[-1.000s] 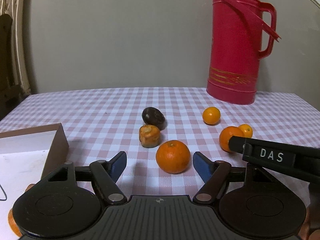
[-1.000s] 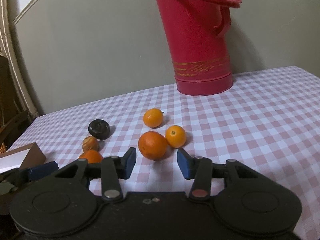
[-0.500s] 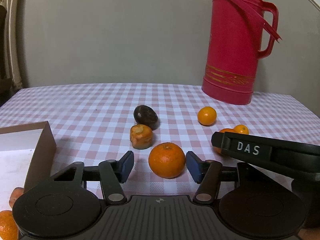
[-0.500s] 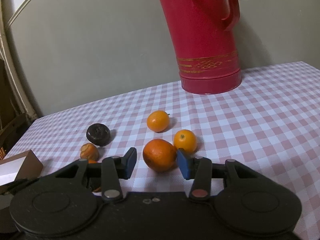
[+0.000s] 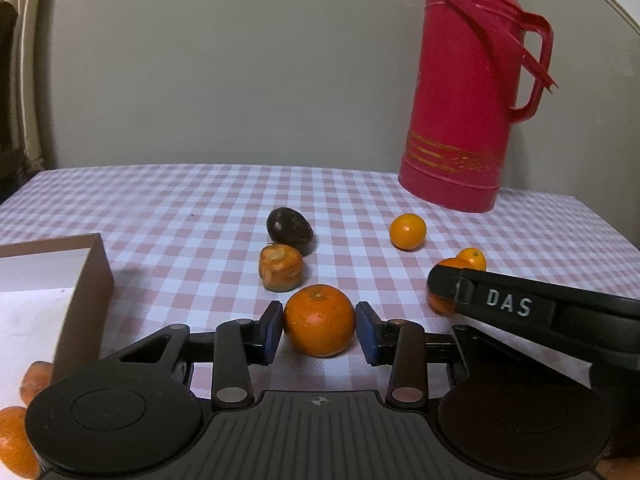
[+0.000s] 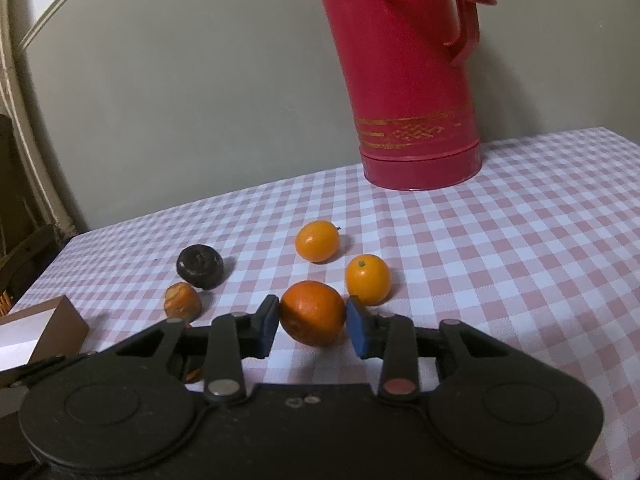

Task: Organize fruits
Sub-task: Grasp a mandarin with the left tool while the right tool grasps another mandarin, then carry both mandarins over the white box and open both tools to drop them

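Hand-held grippers (image 5: 319,328) (image 6: 312,322) now closed onto oranges (image 5: 319,326) (image 6: 313,313)

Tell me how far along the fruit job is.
Done: no fruit shows in the box. In hand: the left gripper has just been closing on an orange, the right gripper on a second orange; both rest on the cloth. Left: dark fruit, shrivelled fruit, two small oranges.

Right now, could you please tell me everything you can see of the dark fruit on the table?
The dark fruit is a small, roundish, dark brown to black piece with a dull, wrinkled-looking skin and a dimple showing in the right wrist view. It sits on the checked tablecloth, just behind the misshapen orange piece and close against it; contact is unclear. Neither gripper touches it.
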### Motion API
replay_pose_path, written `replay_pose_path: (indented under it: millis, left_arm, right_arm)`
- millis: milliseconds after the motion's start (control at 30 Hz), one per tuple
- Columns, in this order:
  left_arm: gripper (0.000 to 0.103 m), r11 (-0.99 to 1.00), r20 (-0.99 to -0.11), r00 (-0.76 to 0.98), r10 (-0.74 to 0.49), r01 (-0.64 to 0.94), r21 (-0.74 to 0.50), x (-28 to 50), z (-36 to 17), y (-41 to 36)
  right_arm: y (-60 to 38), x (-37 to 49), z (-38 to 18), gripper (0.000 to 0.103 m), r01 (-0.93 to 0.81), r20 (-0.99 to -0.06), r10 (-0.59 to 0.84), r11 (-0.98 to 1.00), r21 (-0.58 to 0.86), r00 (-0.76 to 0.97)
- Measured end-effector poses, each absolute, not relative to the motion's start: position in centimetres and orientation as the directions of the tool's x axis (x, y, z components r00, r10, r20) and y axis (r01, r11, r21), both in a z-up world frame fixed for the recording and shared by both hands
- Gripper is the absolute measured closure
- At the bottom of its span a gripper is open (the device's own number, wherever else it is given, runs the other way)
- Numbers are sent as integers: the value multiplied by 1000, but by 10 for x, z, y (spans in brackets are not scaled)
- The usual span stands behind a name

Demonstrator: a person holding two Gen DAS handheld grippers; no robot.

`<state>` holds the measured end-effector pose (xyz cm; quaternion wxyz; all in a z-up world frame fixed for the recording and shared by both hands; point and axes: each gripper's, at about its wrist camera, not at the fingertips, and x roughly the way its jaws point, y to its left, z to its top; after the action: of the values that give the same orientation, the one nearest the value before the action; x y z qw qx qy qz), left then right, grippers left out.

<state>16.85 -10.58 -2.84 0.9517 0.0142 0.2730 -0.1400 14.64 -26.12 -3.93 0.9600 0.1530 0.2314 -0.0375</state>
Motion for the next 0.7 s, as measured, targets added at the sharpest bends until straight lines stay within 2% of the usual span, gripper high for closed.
replay_pose_path:
  millis: [700]
  left_arm:
    - [63, 942, -504, 820, -271, 333, 35, 95, -13, -73]
  right_arm:
    - [-233, 54, -28, 75, 105, -440, 26, 957, 271, 897]
